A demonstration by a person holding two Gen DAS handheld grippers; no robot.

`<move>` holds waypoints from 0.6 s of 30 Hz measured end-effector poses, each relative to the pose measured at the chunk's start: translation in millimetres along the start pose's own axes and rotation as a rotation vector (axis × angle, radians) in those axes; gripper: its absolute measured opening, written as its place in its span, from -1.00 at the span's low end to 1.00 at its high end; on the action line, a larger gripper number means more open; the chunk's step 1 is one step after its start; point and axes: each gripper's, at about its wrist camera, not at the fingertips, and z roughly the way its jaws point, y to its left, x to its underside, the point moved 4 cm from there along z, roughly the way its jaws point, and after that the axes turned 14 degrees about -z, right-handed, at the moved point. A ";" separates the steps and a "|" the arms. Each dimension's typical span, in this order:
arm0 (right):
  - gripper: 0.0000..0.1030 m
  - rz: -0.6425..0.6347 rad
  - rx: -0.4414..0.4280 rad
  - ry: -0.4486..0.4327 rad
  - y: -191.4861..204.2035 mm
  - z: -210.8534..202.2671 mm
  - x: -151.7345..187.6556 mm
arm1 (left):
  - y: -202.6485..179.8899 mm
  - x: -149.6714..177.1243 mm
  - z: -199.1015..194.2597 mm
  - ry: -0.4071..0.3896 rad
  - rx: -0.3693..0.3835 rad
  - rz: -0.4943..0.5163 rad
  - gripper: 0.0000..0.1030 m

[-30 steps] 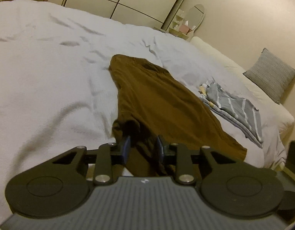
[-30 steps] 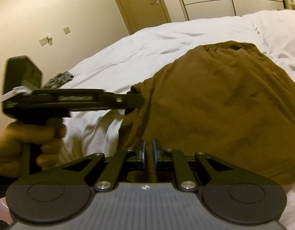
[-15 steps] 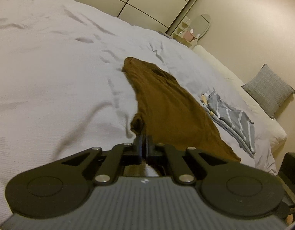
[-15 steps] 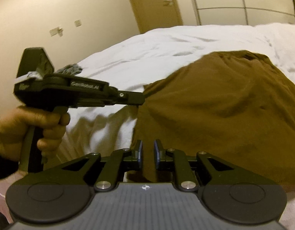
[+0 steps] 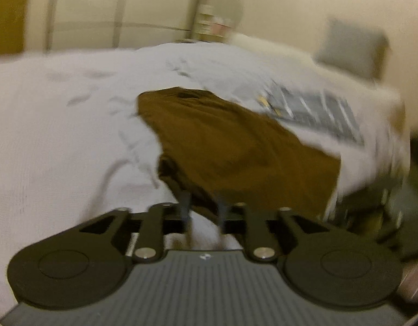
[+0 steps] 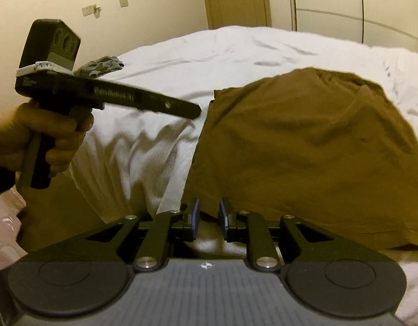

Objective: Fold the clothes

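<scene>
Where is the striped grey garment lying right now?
In the left wrist view, the striped grey garment lies on the white bed, right of the brown garment, below the grey pillow.

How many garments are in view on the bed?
3: brown garment at the near edge; striped one beyond it; crumpled grey one at the far corner. More may be hidden.

Garment point(image 5: 236, 146) lies flat on bed point(image 5: 59, 141), near its front edge. Left wrist view: folded striped clothes point(image 5: 314, 108) at 2 o'clock from garment, on same bed; pillow point(image 5: 350, 49) behind them at 1 o'clock, w/ shelf unit point(image 5: 211, 24) at 12 against wall. Right wrist view: crumpled cloth point(image 6: 103, 65) on bed at 10 o'clock from garment point(image 6: 312, 149), door point(image 6: 236, 0) behind at 12. Left gripper point(image 6: 192, 110) just at 9 o'clock of garment's corner, apart from it. Right gripper point(image 6: 209, 218) at 6 o'clock, by the hem.
</scene>
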 end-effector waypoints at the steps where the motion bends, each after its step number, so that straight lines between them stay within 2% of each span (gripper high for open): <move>1: -0.48 -0.013 0.010 -0.001 1.2 -2.8 0.3 | -9.6 5.5 -2.5 0.004 -0.004 0.103 -0.34; 3: -0.28 -0.065 0.049 0.003 2.7 -11.1 4.0 | -28.5 21.0 -9.4 0.004 -0.013 0.328 -0.19; 4: -0.25 -0.085 0.069 0.003 1.7 -15.7 6.4 | -37.8 31.0 -13.8 0.001 -0.018 0.450 -0.04; 8: -0.15 -0.064 0.125 0.014 -13.5 -30.2 19.0 | -58.0 76.1 -14.2 -0.044 -0.106 0.964 0.05; 10: -0.11 -0.033 0.139 0.010 -20.9 -35.9 23.2 | -60.4 94.5 -4.6 -0.061 -0.152 1.172 0.04; 12: -0.06 -0.015 0.153 0.003 -25.9 -41.8 26.3 | -61.7 105.0 4.5 -0.072 -0.153 1.280 0.01; 18: 0.00 0.029 0.193 -0.026 -36.0 -58.3 30.6 | -77.9 114.3 21.5 -0.135 -0.143 1.420 0.00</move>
